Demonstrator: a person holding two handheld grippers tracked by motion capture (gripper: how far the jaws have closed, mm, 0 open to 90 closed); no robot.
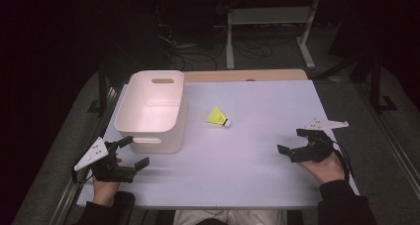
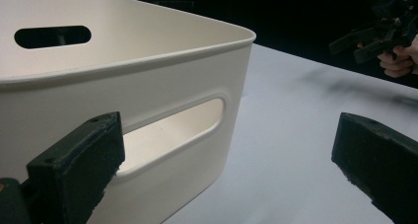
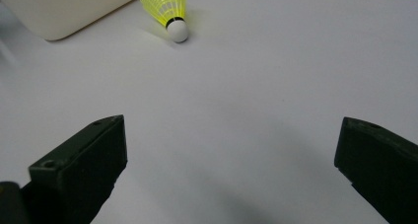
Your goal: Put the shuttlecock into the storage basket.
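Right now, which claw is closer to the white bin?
The left claw, its jaws open right beside the white bin; the right claw sits across the table.

Yellow shuttlecock [image 3: 170,12] beyond wide jaws

Bright tabletop — dark, dim surroundings

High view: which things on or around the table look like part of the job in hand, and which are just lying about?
Part of the job:
- yellow shuttlecock, lying on its side on the table
- white storage bin beside it
- left gripper and right gripper, both open

Lying about:
- cables on the floor beyond the table
- white desk frame at the back
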